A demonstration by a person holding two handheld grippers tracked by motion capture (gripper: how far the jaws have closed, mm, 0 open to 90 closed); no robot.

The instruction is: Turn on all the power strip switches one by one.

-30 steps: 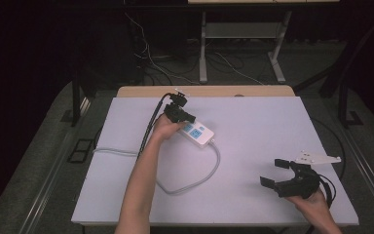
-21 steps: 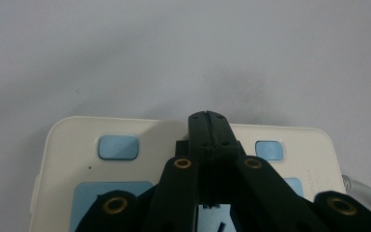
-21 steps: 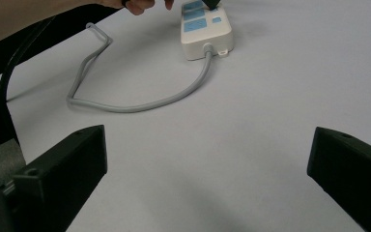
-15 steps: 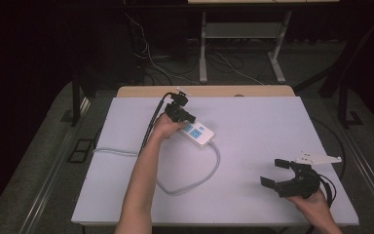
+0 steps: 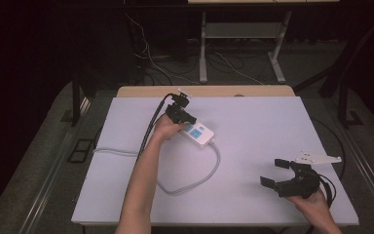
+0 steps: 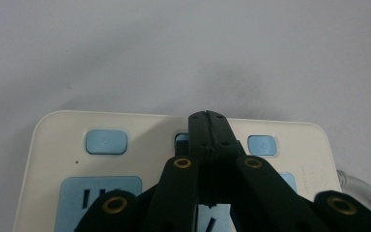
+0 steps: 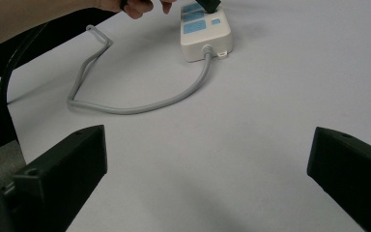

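while the press is on: left gripper (image 6: 206, 116) has its jaws clenched together, empty, tips down on the middle blue switch of the power strip (image 5: 197, 132), which sits at upper centre of the high view.
doing it well: my read is push straight down through the closed tips and keep them centred on the switch (image 6: 181, 139), clear of the switches either side.
right gripper (image 5: 280, 174): released, jaws wide apart, holding nothing, parked at lower right of the table (image 5: 272, 126).
cable (image 5: 195, 180): loops from the strip toward lower centre.
versus half a second back: both hands, strip and cable sit just as they were.
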